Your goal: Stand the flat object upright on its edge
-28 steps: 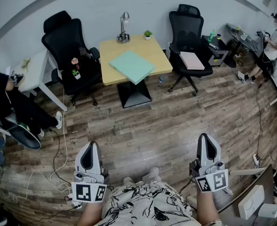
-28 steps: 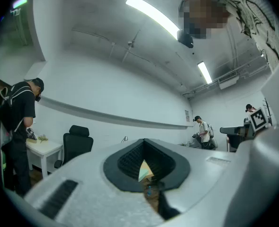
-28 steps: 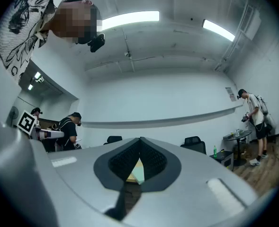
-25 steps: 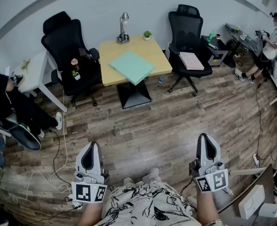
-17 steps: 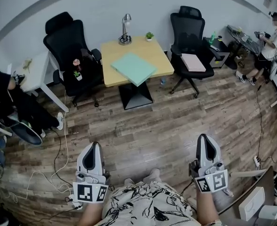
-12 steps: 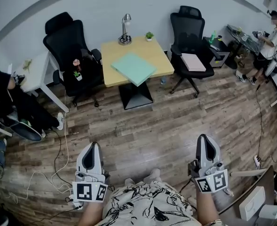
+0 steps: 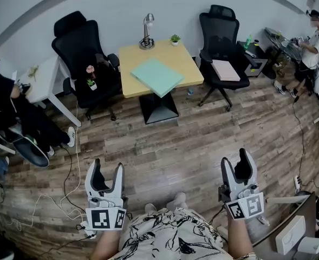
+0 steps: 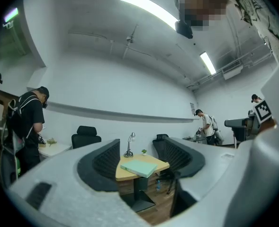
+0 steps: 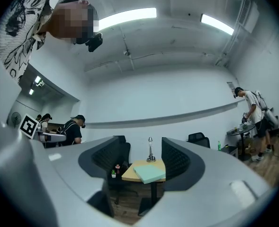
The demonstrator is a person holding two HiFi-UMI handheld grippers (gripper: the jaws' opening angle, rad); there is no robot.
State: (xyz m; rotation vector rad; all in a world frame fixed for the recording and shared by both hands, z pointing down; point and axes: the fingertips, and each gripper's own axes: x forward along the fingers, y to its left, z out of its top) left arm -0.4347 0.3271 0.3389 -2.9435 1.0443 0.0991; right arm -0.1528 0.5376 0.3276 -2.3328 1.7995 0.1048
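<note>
Plainly the task has not begun: the flat green board (image 7: 156, 76) lies face down on the yellow surface (image 7: 176, 53) across the room, well apart from both claws, turned at an angle so that one corner seems to jut past the near edge. The person stands back on the wooden floor (image 7: 164, 140) with the left claw (image 7: 104, 169) and the right claw (image 7: 237, 164) held low and close to the body, both pointing toward the surface. The jaws of each claw are opening and nothing sits between them; in both gripper views the board shows in the gap only because it is far off and straight ahead, which suggests the claws are being aimed at it and readied for a grasp. A desk lamp (image 7: 147, 31) and a small potted plant (image 7: 175, 38) stand at the far edge of the surface, leaving the board's near side free to reach. A black chair (image 7: 80, 42) stands at the left of the surface and another (image 7: 219, 28) at the right, the latter with a pink pad (image 7: 225, 70) on its seat. The overhanging corner would likely be the easiest place to pinch and tip the board up, while the smooth top may let its lower edge slide as it rises
</note>
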